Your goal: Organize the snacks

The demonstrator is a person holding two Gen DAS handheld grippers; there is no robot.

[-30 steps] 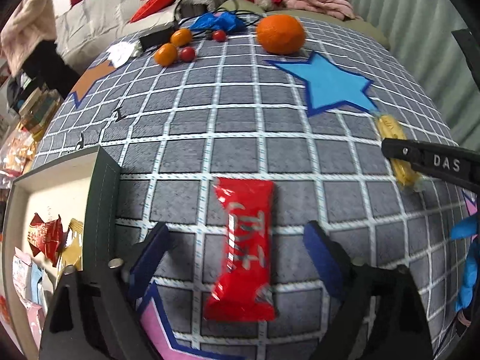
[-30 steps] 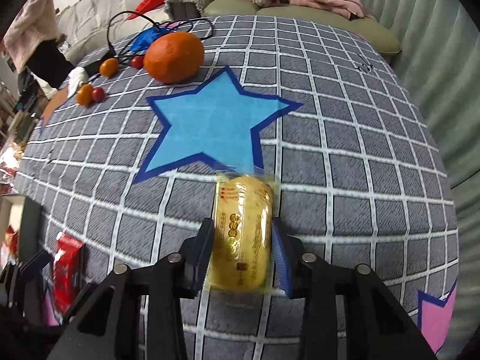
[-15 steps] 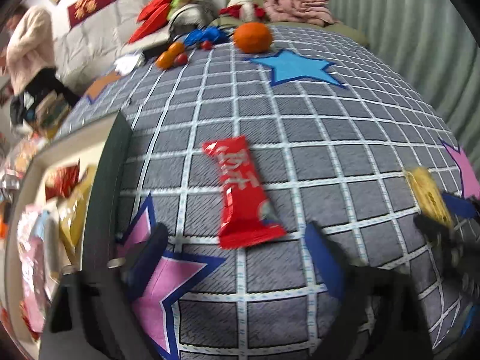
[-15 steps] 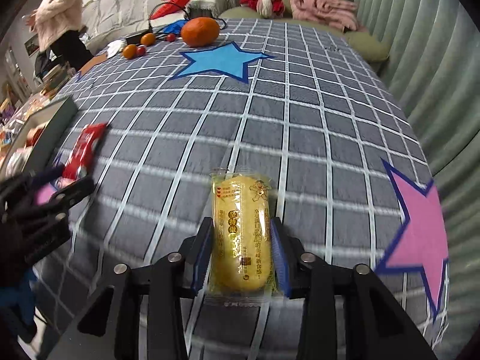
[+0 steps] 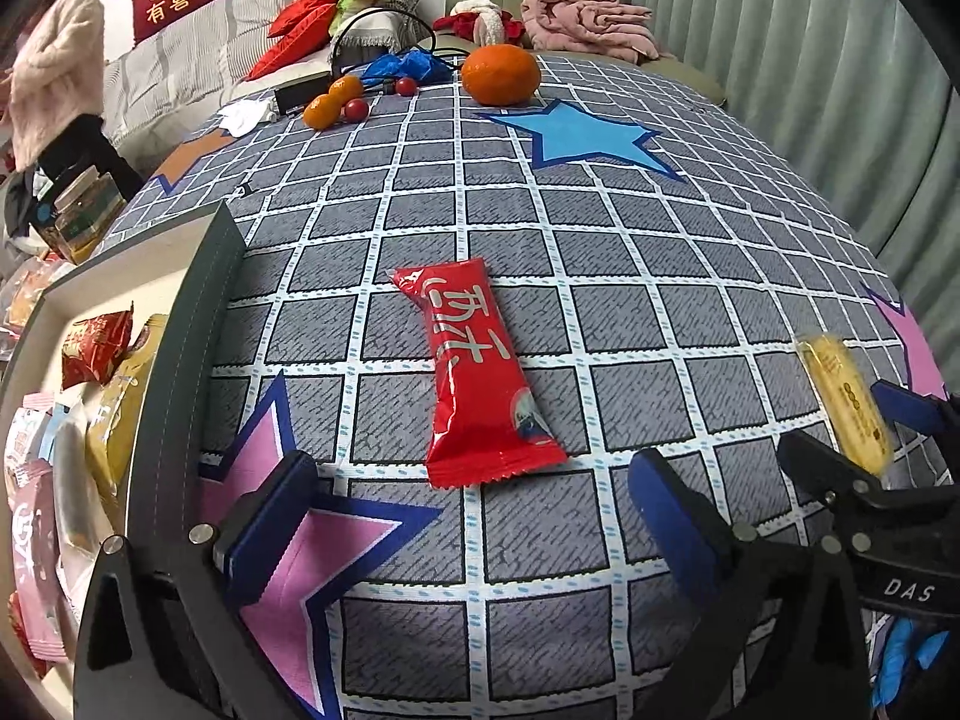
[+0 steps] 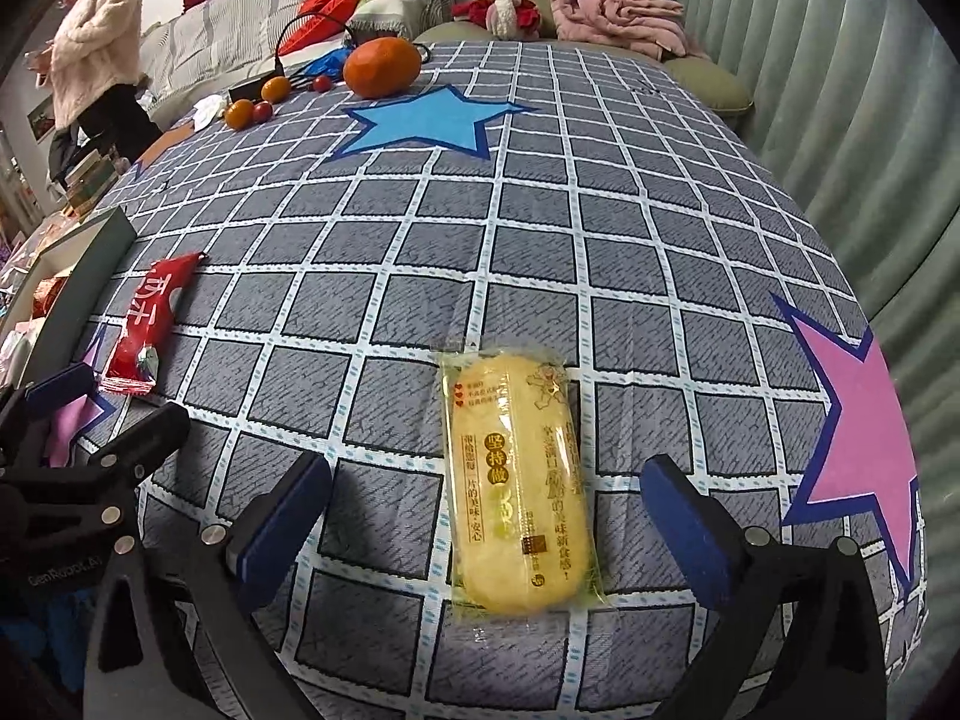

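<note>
A red snack packet (image 5: 480,378) lies flat on the checked grey cloth, its near end just ahead of my left gripper (image 5: 474,516). That gripper's jaws are opening, with only cloth between the blue pads. A yellow wrapped cake (image 6: 516,480) lies on the cloth between the pads of my right gripper (image 6: 483,516). Those jaws are opening too, and neither pad touches the cake. In the left wrist view the cake (image 5: 840,384) and the right gripper (image 5: 852,429) show at the far right. The red packet (image 6: 150,318) and left gripper (image 6: 108,402) show at the left of the right wrist view.
A dark-walled box (image 5: 180,372) with several snacks stands at the left edge. At the far end lie a large orange (image 5: 501,75), small tangerines (image 5: 330,102), cherry tomatoes and cables. A person in a pale fuzzy top (image 6: 96,42) stands back left. A curtain (image 6: 840,90) hangs on the right.
The right jaws have spread wide off the yellow cake, which now lies free on the cloth. The left jaws widened and drew back, leaving the red packet ahead of them.
</note>
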